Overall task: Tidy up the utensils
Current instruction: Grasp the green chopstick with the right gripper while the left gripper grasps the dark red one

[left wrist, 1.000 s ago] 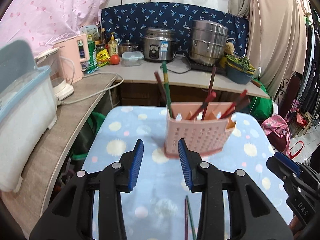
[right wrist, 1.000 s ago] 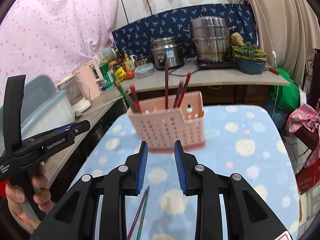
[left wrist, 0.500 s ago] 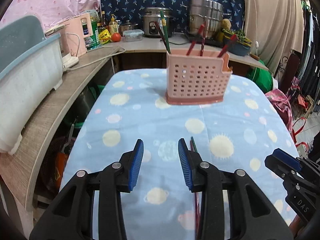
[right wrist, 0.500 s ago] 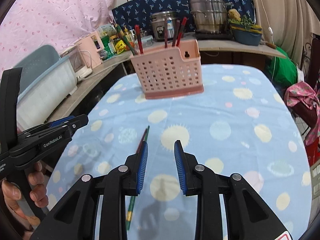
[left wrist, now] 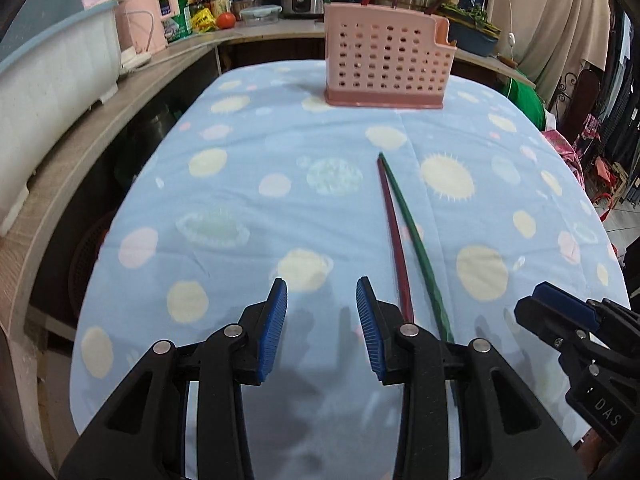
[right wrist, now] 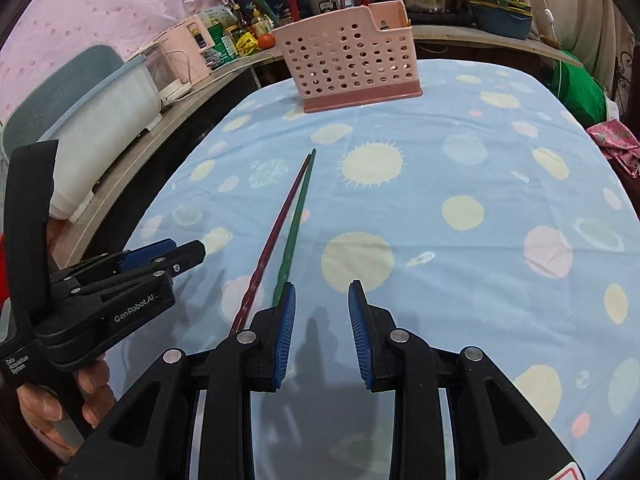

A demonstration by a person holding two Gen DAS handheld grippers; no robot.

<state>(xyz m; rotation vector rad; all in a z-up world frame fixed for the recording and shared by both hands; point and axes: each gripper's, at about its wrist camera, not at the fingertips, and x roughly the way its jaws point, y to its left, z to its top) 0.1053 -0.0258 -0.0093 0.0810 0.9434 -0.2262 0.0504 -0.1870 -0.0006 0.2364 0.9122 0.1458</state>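
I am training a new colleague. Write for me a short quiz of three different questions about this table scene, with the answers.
1. True or false: the red chopstick and the green chopstick lie side by side on the blue cloth.
2. Where is the pink holder seen from the chopsticks? A) at the far end of the table B) beside their near ends C) on the wooden counter
3. Fill in: between the fingers of the right gripper there is ____.

Key
1. True; their far tips nearly meet.
2. A; it stands upright on the cloth with more chopsticks inside.
3. Nothing; the left gripper is open and empty too.
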